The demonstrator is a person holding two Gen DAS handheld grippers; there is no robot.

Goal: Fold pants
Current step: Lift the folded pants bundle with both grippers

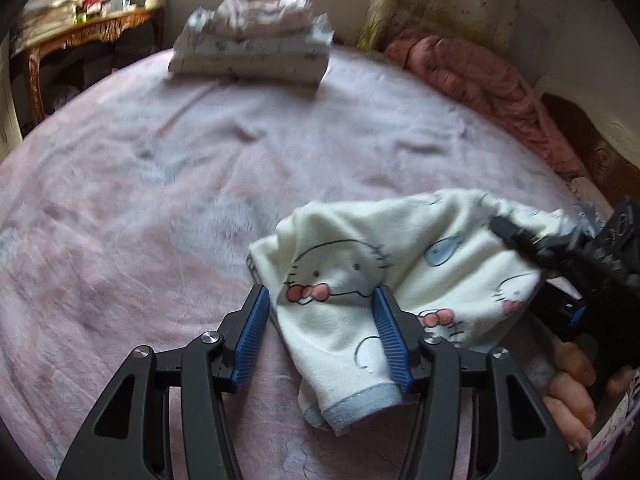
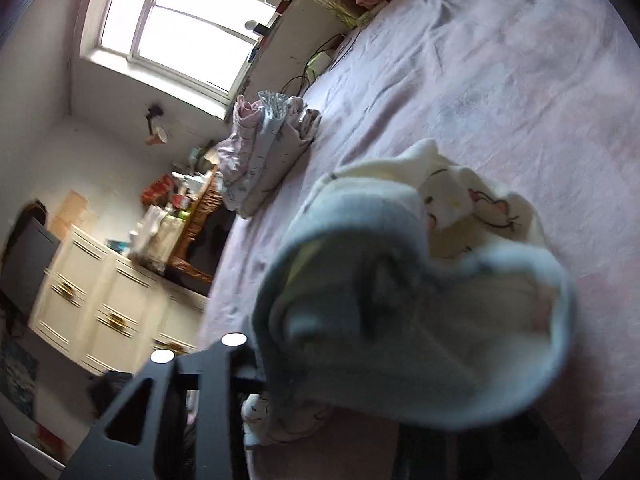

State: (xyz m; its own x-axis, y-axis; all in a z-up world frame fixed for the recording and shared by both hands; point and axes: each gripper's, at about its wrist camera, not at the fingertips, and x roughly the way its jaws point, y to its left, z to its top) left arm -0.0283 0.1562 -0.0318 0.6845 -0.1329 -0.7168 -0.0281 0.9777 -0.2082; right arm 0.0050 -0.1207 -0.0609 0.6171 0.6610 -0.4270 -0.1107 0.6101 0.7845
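White pants [image 1: 360, 300] with a cartoon cat print and light blue cuffs lie crumpled on the pink bed cover [image 1: 160, 200]. My left gripper [image 1: 320, 312] is low over the near leg. It is open, its blue pads [image 1: 252, 336] on either side of the cloth, the cuff end just below them. My right gripper [image 1: 508, 232] comes in from the right and is shut on the far end of the pants, which is lifted off the bed. In the right wrist view the pants [image 2: 440, 320] drape over the fingers and hide them.
A stack of folded clothes [image 1: 248, 48] [image 2: 264, 152] sits at the far side of the bed. A pink quilt [image 1: 480, 80] is bunched along the right. A cluttered wooden table [image 1: 80, 40] and white drawers [image 2: 100, 300] stand beside the bed. A hand [image 1: 572, 392] holds the right gripper.
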